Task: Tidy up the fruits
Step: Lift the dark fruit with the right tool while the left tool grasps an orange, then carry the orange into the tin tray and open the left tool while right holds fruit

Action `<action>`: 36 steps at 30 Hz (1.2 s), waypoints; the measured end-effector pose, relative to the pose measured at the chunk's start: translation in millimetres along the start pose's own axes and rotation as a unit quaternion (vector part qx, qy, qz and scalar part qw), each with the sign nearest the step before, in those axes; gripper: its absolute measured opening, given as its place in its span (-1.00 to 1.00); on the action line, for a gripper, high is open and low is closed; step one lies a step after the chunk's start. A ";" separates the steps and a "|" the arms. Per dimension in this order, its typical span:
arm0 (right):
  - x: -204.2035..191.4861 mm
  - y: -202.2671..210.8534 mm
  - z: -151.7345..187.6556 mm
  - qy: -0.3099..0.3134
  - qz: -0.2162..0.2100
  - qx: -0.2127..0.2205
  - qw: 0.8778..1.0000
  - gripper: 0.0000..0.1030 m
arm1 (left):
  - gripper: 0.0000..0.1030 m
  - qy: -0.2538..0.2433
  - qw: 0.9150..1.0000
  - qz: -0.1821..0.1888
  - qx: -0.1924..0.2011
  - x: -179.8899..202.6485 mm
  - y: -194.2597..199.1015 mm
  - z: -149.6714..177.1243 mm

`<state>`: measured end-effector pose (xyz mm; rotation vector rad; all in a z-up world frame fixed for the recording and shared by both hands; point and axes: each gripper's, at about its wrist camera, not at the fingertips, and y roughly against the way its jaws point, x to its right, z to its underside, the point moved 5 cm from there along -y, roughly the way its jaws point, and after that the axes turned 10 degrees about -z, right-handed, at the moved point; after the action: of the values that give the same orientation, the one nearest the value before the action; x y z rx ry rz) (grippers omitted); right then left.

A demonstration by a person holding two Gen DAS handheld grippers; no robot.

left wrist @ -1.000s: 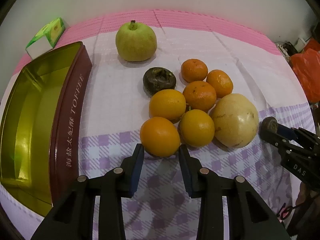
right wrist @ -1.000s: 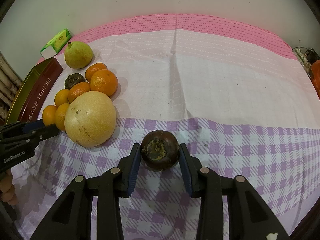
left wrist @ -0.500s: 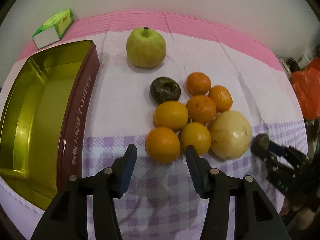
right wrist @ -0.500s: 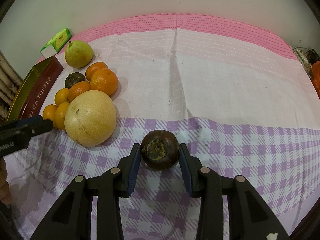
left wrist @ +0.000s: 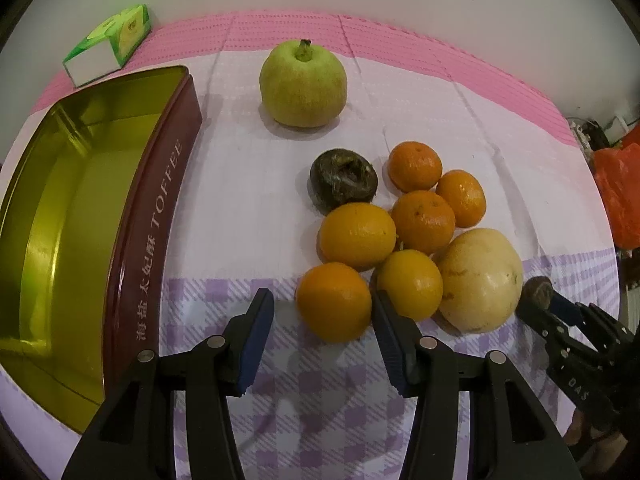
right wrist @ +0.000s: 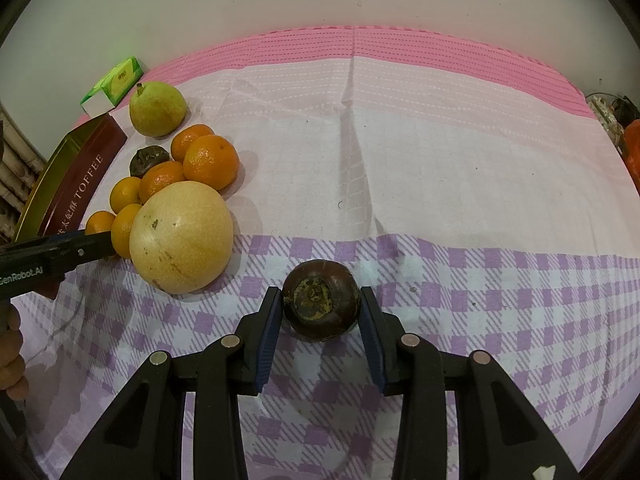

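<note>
My left gripper [left wrist: 322, 320] is open, its fingertips on either side of the nearest orange [left wrist: 334, 302] without pressing it. This orange belongs to a cluster of several oranges [left wrist: 423, 222], together with a dark brown fruit [left wrist: 343, 180] and a large pale yellow fruit [left wrist: 480, 280]. A green pear [left wrist: 303, 84] stands apart, farther back. My right gripper [right wrist: 320, 312] is shut on a second dark brown fruit [right wrist: 320, 300], which rests on the checked cloth to the right of the yellow fruit [right wrist: 182, 236]. An open gold tin [left wrist: 152, 216] marked TOFFEE lies to the left, with nothing in it.
A green and white carton [left wrist: 108, 44] lies behind the tin. An orange-red bag [left wrist: 620, 184] and clutter sit past the cloth's right edge. A white wall runs close behind the table. A person's fingers [right wrist: 12, 356] show at the left edge.
The left gripper's jaws have opened wider and now flank the nearest orange. Its view has shifted and rolled a little. The right gripper still holds the dark fruit in the same place.
</note>
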<state>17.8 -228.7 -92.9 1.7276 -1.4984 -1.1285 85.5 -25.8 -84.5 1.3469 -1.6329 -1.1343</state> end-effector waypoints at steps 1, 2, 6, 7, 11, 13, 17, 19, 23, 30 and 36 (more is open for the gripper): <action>0.3 0.1 0.0 -0.001 0.000 0.000 1.000 -0.30 | -0.02 -0.001 1.000 0.000 0.001 -0.1 -0.8 -2.4; 0.3 0.1 0.1 -0.001 -0.001 0.001 1.000 -0.30 | -0.02 -0.001 1.000 0.000 0.003 0.1 -1.2 -2.8; 0.4 -0.2 0.1 -0.001 -0.001 0.000 1.000 -0.30 | -0.25 0.000 1.000 0.008 -0.002 2.0 -4.6 -3.1; 0.2 -0.2 -0.1 -0.001 -0.001 0.000 1.000 -0.30 | -0.25 -0.003 1.000 0.005 -0.001 2.2 -5.0 -2.9; 0.1 -0.4 0.0 0.000 0.000 0.000 1.000 -0.30 | -0.25 -0.016 1.000 -0.003 0.006 5.0 -3.3 -3.4; 0.3 -0.3 -0.2 0.000 0.000 0.000 1.000 -0.30 | -0.25 -0.019 1.000 -0.002 0.007 7.3 -1.7 -2.9; 0.1 -0.6 -0.1 0.002 0.002 0.000 1.000 -0.30 | -0.25 -0.025 1.000 -0.004 0.013 8.6 7.0 -3.6; -0.1 -0.6 -0.3 0.003 0.002 0.000 1.000 -0.30 | -0.25 -0.026 1.000 -0.002 0.017 6.1 14.0 -3.3; 0.0 -0.8 -0.2 0.004 0.003 -0.001 1.000 -0.30 | -0.25 -0.025 0.999 -0.002 0.032 -2.9 32.0 -7.0; -1.4 -1.7 -0.6 0.007 0.008 -0.002 1.000 -0.30 | -0.25 -0.007 0.997 -0.048 0.064 -62.9 53.6 -24.3; -3.5 -2.9 -0.4 0.014 0.014 -0.002 1.000 -0.30 | -0.25 0.029 0.993 -0.097 0.057 -130.4 41.9 -27.9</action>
<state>19.4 -224.8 -94.4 1.7069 -1.4980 -1.0876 121.8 99.9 -35.2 1.6277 -1.5710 -1.1142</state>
